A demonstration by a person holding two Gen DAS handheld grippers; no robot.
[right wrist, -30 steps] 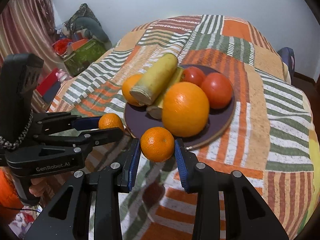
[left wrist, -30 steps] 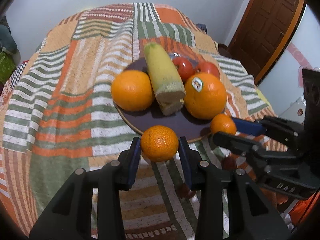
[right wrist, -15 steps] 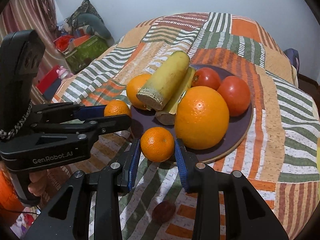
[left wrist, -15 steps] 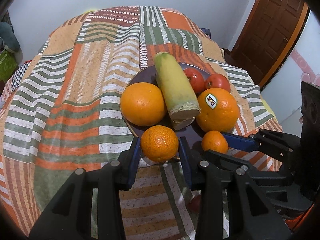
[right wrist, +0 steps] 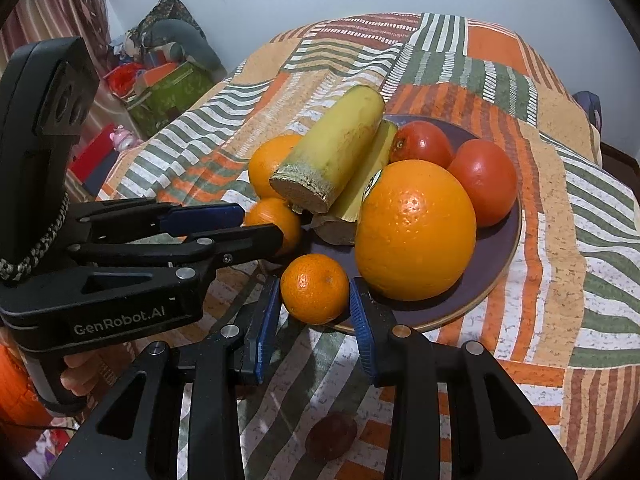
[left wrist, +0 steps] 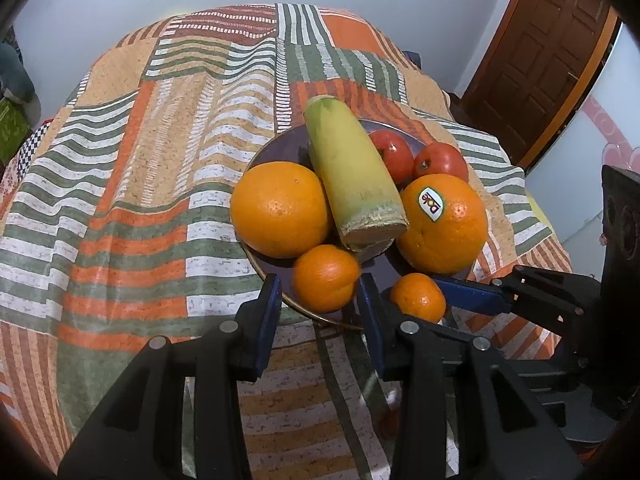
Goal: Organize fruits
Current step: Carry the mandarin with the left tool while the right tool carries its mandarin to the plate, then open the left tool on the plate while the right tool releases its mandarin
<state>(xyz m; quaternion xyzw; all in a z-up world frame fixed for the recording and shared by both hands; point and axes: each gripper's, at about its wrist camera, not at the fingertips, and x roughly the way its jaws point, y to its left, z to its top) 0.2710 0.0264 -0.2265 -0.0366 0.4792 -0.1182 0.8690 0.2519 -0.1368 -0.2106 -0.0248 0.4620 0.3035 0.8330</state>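
Since half a second ago both grippers have moved in over the plate [left wrist: 276, 148]. The left gripper [left wrist: 319, 286] is closed on the left mandarin [left wrist: 325, 280], which was short of the rim and now hangs over the plate's near rim, right against the left orange [left wrist: 280, 210] and the cut end of the top stalk [left wrist: 352, 184]. The right gripper [right wrist: 315, 286] grips the right mandarin [right wrist: 315, 294], also over the near rim now, just beside the stickered orange [right wrist: 416, 232].

I count two mandarins (one per gripper), two oranges, two tomatoes [right wrist: 484, 180] at the plate's far side, and two yellow stalks stacked between the oranges; the lower stalk [right wrist: 360, 196] is mostly covered. There is one plate, toward the near edge of the cloth-covered desk [left wrist: 140, 160].

A small dark fruit [right wrist: 331, 436] lies on the cloth under the right gripper, off the plate. A brown door [left wrist: 540, 60] stands past the desk's far right edge, and bags [right wrist: 168, 80] lie on the floor to its left. In the right wrist view the left gripper crosses in front of the left orange and hides part of it.
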